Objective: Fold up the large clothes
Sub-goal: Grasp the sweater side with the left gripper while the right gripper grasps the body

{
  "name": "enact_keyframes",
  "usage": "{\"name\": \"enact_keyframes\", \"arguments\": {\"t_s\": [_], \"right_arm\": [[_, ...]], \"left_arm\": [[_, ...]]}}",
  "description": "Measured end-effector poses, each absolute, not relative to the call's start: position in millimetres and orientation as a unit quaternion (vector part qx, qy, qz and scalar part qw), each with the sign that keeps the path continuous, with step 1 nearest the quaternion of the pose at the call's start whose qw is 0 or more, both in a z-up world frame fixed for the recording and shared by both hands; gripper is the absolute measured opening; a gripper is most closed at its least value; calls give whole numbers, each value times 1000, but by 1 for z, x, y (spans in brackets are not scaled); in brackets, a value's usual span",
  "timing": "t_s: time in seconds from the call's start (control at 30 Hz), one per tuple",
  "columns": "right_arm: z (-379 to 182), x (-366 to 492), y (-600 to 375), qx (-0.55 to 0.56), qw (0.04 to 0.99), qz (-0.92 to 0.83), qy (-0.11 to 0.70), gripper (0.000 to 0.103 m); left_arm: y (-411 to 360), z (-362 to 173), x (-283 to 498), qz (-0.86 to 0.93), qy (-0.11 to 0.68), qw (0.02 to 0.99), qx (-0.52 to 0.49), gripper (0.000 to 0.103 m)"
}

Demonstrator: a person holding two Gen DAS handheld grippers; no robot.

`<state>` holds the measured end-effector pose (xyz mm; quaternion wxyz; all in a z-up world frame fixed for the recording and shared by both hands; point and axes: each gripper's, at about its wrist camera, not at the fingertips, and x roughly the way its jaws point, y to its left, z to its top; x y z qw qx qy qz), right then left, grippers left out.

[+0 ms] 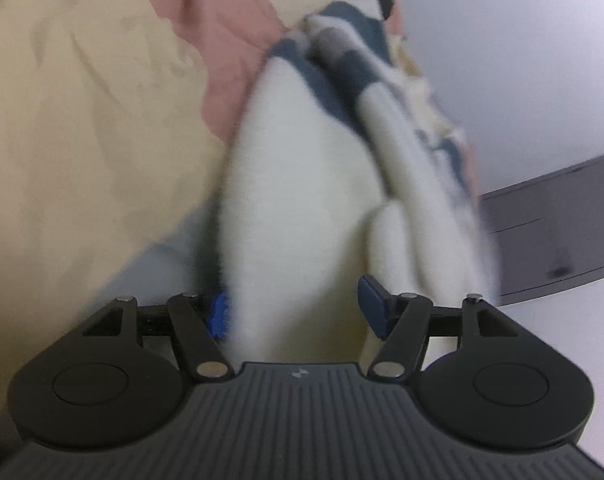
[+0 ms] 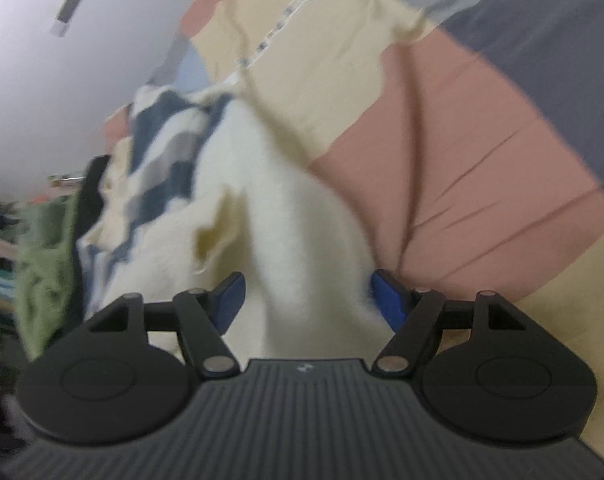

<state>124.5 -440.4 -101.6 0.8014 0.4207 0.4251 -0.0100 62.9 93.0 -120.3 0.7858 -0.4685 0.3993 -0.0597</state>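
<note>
No readable writing shows on the white fleece garment (frames blurred).

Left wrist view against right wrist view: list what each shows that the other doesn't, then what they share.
Only the left wrist view shows a dark cabinet against the wall. Only the right wrist view shows a green garment and a dark grey fabric panel. Both show the white fleece garment with navy stripes between open gripper fingers, left gripper, right gripper, over the cream and pink bedding.

left gripper jaws apart, right gripper likewise
</note>
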Motion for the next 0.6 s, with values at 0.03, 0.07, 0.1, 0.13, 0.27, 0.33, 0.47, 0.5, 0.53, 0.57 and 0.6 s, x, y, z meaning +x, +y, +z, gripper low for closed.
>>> {"name": "enact_keyframes", "arguments": {"t_s": [0.03, 0.07, 0.1, 0.13, 0.27, 0.33, 0.47, 0.5, 0.53, 0.57, 0.6], "right_arm": [[-102, 124, -438, 440, 793, 14, 421, 72], [-103, 123, -436, 458, 783, 43, 418, 72], [-103, 122, -432, 466, 777, 68, 419, 72], [-101, 122, -426, 461, 777, 86, 420, 72], [-101, 123, -411, 409, 795, 46, 445, 68], [-106, 125, -406, 381, 800, 15, 462, 67], [-100, 125, -388, 331, 818, 26, 470, 33], [-99, 124, -387, 330, 817, 30, 472, 27], [-96, 123, -388, 330, 818, 34, 469, 23], [-93, 122, -389, 328, 821, 37, 465, 20], [-89, 119, -390, 331, 824, 43, 458, 20]], "left_arm": [[93, -121, 63, -68, 395, 780, -481, 69], [92, -123, 63, -71, 395, 776, -487, 69], [92, -124, 63, -70, 399, 773, -489, 69], [90, -126, 64, -69, 405, 771, -487, 69], [78, -128, 66, -76, 429, 771, -465, 69], [74, -128, 64, -85, 433, 768, -464, 69], [61, -127, 60, -102, 448, 767, -447, 68], [58, -125, 58, -95, 447, 776, -435, 63], [56, -123, 57, -90, 446, 779, -432, 58], [56, -122, 56, -85, 445, 780, -431, 42], [58, -121, 54, -82, 444, 778, -436, 24]]}}
